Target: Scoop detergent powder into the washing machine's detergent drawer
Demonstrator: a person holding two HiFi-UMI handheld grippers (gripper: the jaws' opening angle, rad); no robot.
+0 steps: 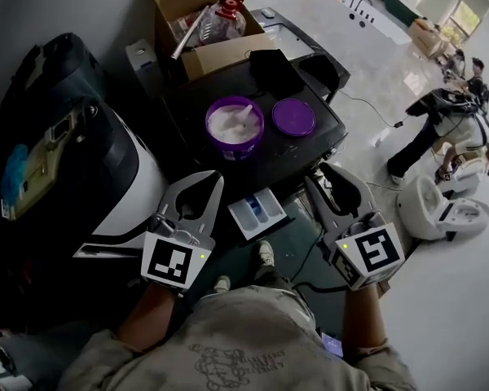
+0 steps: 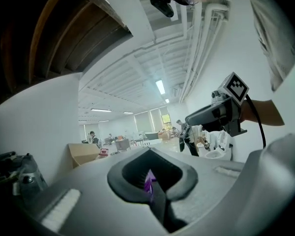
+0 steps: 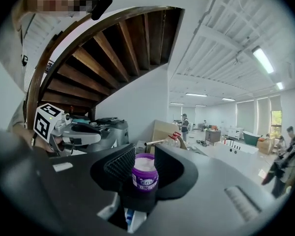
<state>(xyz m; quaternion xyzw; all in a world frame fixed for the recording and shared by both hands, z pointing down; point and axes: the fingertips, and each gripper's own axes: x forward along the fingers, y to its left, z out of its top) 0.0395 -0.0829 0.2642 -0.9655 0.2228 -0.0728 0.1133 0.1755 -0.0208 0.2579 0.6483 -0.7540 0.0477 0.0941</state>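
Head view shows your left gripper (image 1: pixel 218 177) with its jaw tips together and nothing in them, and your right gripper (image 1: pixel 320 176) with its jaws apart and also empty. The open purple detergent tub (image 1: pixel 235 127), with a white scoop (image 1: pixel 245 114) lying in the powder, stands ahead of both tools, and the right one looks at it straight through its gap. The pulled-out detergent drawer (image 1: pixel 257 213) is lower, between your two grippers, and touches neither.
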